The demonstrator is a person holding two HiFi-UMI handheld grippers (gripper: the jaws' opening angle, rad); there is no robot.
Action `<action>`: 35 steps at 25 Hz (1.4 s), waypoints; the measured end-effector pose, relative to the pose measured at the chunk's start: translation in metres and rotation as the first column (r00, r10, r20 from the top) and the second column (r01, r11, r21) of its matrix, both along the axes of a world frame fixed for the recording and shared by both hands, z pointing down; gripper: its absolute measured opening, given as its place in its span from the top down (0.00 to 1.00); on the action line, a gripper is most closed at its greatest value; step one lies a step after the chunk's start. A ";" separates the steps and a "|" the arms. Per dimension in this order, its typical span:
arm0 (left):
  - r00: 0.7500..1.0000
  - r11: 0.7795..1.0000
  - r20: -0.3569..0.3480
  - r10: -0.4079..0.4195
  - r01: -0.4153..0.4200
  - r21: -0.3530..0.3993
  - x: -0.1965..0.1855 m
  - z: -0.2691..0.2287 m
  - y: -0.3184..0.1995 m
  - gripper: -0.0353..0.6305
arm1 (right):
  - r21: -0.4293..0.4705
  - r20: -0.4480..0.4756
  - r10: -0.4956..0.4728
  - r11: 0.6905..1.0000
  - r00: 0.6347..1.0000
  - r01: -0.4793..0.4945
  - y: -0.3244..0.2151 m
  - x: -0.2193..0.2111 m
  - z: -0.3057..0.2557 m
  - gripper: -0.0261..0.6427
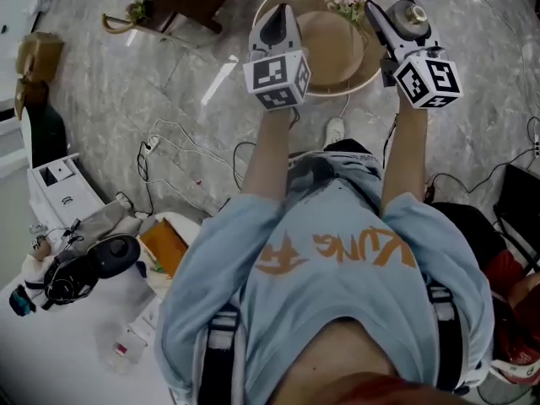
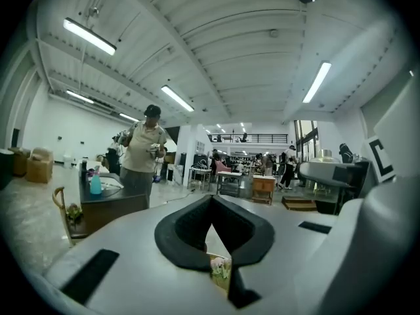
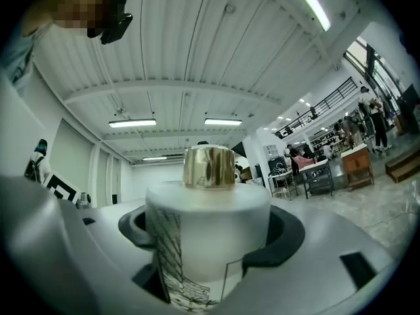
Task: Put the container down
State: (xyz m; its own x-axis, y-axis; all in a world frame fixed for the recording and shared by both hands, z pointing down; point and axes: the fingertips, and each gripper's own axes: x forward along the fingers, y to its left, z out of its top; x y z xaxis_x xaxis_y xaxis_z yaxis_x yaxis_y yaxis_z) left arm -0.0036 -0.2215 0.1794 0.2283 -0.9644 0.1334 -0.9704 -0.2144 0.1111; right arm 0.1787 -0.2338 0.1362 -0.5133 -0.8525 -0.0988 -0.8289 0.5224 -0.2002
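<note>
A person in a pale blue shirt [image 1: 337,251] stands on a grey marble floor [image 1: 126,83] with both grippers raised above a round tan counter [image 1: 371,74]. The right gripper [image 1: 403,19] holds the container [image 1: 415,13] high in the air, well clear of the counter below. In the right gripper view the fingers [image 3: 289,238] clamp the container [image 3: 207,228] at its white body, printed with black line drawing, and its gold cap [image 3: 209,167] stands upright above them. The left gripper [image 1: 278,19], just to the left, has its dark-padded fingers [image 2: 177,231] drawn together with nothing between them; a sprig of flowers [image 2: 220,266] shows through the narrow slit beneath. The same flowers [image 1: 346,5] sit at the far side of the round counter. A marker cube [image 1: 277,78] caps each gripper
</note>
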 end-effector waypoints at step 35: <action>0.980 0.952 0.051 0.193 -0.174 -0.253 0.018 0.197 0.064 0.91 | -0.291 -0.156 -0.181 0.948 0.971 0.130 0.124 -0.033 0.209 0.42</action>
